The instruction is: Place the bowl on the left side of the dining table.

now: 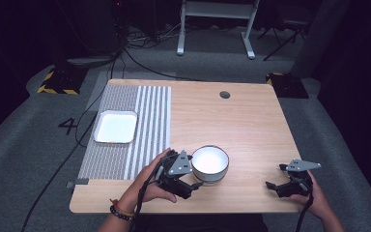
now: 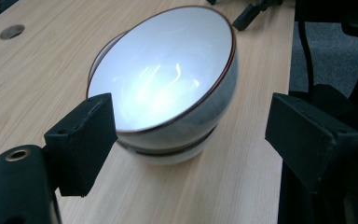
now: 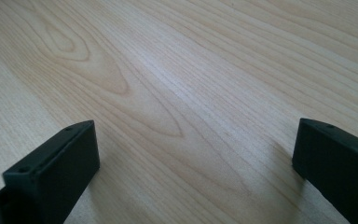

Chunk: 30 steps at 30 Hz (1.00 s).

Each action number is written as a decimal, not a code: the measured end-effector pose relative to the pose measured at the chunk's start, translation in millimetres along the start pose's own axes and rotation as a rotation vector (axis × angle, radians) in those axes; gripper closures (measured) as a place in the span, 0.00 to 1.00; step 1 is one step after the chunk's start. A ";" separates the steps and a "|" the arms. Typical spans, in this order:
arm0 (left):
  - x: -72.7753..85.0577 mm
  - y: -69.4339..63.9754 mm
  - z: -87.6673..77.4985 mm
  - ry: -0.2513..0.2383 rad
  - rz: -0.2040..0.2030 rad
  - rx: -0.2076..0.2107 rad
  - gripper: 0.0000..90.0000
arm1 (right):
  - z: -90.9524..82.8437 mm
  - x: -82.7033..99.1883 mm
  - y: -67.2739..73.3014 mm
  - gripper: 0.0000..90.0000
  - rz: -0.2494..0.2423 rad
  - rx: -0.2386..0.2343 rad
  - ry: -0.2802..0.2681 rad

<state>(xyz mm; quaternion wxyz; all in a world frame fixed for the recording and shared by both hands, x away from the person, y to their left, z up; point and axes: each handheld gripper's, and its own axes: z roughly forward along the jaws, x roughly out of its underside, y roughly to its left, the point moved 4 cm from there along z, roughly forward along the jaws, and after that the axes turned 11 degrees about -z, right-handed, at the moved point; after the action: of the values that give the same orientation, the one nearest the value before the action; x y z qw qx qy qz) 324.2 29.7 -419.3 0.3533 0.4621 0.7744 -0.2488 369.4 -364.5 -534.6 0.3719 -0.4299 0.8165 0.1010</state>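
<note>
High view looks down over the table [image 1: 251, 125]; left gripper view, close, shares its bowl [image 1: 210, 164]; right gripper view skims bare wood.

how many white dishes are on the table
2: a round bowl near the front edge, between the left gripper's open jaws, and a square tray on the striped mat.

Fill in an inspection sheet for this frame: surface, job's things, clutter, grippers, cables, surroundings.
Surface: light wooden table with a round hole near the far edge; striped placemat on its left part.
Job's things: white bowl with a dark rim, empty, near the front edge; white square tray on the placemat, empty.
Clutter: nothing seen.
Grippers: left gripper open, jaws on either side of the bowl, contact unclear; right gripper open over bare wood at the front right.
Cables: black cables on the floor behind and left of the table.
Surroundings: grey carpet; white frame legs behind.
</note>
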 end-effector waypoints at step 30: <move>-14.7 -7.2 58.6 0.097 0.054 0.117 0.26 | -0.4 0.2 0.1 0.01 0.000 -0.003 0.002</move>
<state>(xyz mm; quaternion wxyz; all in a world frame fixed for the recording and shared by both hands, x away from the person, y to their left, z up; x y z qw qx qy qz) 341.2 -23.2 -444.2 0.2944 0.5142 0.7620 -0.2614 369.1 -364.8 -534.5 0.3706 -0.4305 0.8167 0.1019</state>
